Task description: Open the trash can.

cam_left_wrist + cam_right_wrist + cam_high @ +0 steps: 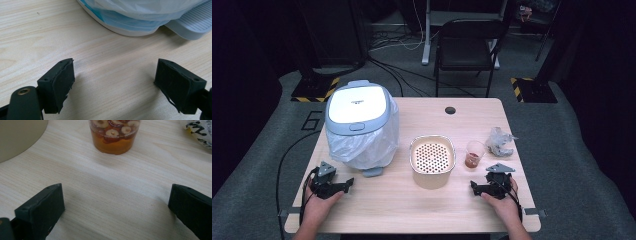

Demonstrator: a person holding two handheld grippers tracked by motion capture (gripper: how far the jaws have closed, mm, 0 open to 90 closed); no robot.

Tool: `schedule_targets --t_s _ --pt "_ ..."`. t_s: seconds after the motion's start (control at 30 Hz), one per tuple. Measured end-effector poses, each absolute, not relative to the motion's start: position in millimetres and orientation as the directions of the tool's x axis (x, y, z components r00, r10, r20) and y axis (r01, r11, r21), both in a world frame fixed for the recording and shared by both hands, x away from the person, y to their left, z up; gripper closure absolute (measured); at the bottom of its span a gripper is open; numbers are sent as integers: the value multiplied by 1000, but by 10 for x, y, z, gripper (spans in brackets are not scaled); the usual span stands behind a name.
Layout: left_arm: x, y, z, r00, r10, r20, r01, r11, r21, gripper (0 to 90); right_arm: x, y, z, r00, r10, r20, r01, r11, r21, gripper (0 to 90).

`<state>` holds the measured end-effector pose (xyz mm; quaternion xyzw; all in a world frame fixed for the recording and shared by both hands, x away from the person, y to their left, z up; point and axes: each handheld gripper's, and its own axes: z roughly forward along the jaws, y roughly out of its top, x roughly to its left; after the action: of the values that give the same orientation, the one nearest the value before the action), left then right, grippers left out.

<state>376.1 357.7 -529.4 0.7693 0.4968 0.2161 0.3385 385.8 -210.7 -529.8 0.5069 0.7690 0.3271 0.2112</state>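
On the pale wooden tabletop [412,200], the right gripper [116,207] rests with its fingers [42,207] spread wide around bare wood. The clear plastic cup of amber liquid and sliced fruit [113,135] stands just ahead of them, untouched. The left gripper [115,82] lies with fingers likewise spread, near the white lidded bin lined with a plastic bag [140,17].
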Motion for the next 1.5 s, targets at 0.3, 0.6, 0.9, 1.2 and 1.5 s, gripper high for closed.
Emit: schedule_targets --t_s 0.3,0.6,0.9,1.2,1.5 --pt "3763 3562 -5305 404 914 -15 613 -259 746 151 3829 -2116 -5298 -430 903 0 630 299 717 0" --pt "3746 3549 -5302 422 906 -12 591 -265 762 227 3829 -2111 -5297 -424 906 3 632 294 717 0" --pt "3684 3589 -5243 452 887 -93 625 -240 743 344 3828 -2111 -5298 -424 906 3 632 294 717 0" --pt "3567 3567 -4908 475 875 -93 616 -256 745 352 3828 -2111 -5298 -423 906 3 632 293 717 0" --pt "3428 3249 -4889 540 834 -108 601 -293 743 352 3822 -2108 -5297 -423 906 7 636 291 715 0"
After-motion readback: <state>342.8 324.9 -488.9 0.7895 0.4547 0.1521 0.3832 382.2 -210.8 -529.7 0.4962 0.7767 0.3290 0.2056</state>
